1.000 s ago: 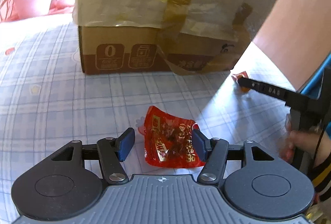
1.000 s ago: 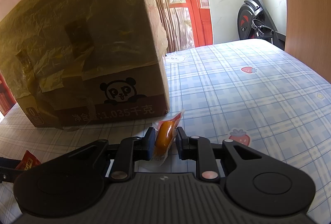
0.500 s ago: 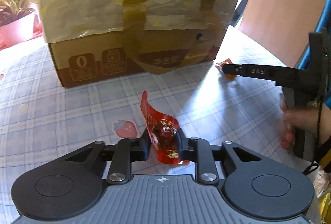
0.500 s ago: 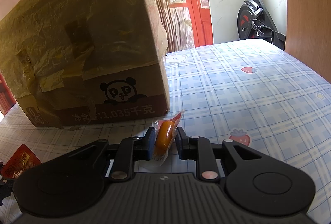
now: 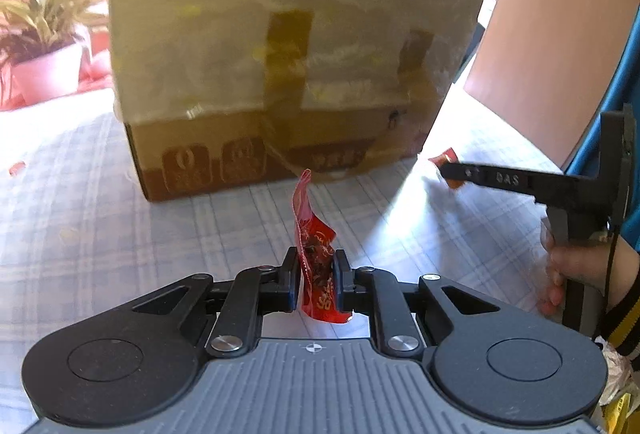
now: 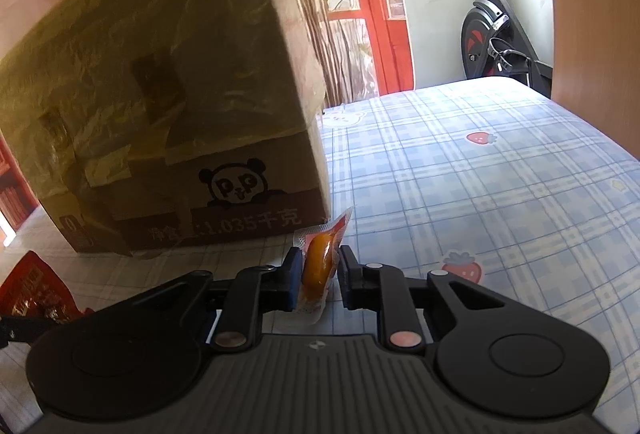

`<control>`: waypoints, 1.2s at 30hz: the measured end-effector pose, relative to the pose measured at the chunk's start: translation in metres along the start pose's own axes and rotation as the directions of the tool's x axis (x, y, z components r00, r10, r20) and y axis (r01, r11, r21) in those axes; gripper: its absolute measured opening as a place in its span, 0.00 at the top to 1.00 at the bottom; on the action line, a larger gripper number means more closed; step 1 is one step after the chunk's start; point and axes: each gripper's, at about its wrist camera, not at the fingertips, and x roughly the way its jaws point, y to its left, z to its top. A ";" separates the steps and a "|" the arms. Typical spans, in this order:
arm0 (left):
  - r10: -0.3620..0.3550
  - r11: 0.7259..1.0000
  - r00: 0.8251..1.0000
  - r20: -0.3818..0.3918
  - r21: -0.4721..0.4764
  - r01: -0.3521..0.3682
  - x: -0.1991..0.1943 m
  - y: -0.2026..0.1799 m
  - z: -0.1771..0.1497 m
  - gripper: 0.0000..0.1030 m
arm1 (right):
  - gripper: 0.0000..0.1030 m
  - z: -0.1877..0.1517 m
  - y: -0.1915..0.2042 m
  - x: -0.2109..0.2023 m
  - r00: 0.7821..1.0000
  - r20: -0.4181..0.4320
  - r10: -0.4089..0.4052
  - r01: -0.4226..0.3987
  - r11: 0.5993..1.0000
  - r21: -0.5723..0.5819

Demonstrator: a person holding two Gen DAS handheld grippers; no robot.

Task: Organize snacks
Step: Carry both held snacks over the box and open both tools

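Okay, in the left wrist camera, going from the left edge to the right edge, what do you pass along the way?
Potted plant → cardboard box → red snack packet, pinched in the left gripper → right gripper, reaching in from the right with an orange snack → the person's hand holding it.

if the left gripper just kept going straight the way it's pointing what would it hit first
Probably the checked tablecloth: the left gripper, shut on the red snack packet, tilts downward, so the cloth comes before the cardboard box standing straight ahead. Depth is hard to judge through the fisheye.
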 end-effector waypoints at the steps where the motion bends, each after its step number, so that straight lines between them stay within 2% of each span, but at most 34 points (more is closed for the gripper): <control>1: 0.001 1.000 1.000 0.014 0.002 -0.001 -0.005 0.002 0.003 0.83 | 0.80 0.001 -0.001 -0.003 1.000 0.001 -0.001 0.001 1.000 0.009; 6: -0.008 1.000 0.997 0.076 -0.011 0.009 -0.027 0.008 0.019 0.83 | 0.80 0.008 0.004 -0.031 0.999 0.042 0.022 -0.023 0.999 0.026; 12: -0.051 0.999 0.987 0.150 0.025 0.048 -0.060 0.004 0.036 0.83 | 0.80 0.032 0.017 -0.077 0.988 0.141 0.057 -0.064 0.997 0.047; 18: -0.102 0.993 0.966 0.237 0.082 0.084 -0.097 0.003 0.060 0.83 | 0.80 0.067 0.038 -0.121 0.964 0.251 0.087 -0.092 0.996 0.007; 24: -0.097 0.989 0.937 0.336 0.137 0.053 -0.126 0.004 0.103 0.83 | 0.80 0.111 0.063 -0.146 0.933 0.330 0.143 -0.138 0.990 -0.040; 27: -0.087 0.990 0.922 0.376 0.133 0.039 -0.127 0.008 0.132 0.83 | 0.80 0.139 0.079 -0.142 0.925 0.343 0.162 -0.144 0.987 -0.078; 30: -0.085 0.991 0.917 0.390 0.128 0.038 -0.120 0.009 0.162 0.82 | 0.80 0.167 0.095 -0.124 0.928 0.335 0.164 -0.137 0.985 -0.104; 34: -0.054 0.995 0.934 0.352 0.102 0.019 -0.093 0.012 0.195 0.82 | 0.80 0.199 0.102 -0.085 0.951 0.280 0.130 -0.110 0.990 -0.087; 36: -0.054 0.993 0.935 0.350 0.121 0.012 -0.080 0.013 0.201 0.82 | 0.80 0.205 0.103 -0.067 0.965 0.240 0.104 -0.090 0.993 -0.071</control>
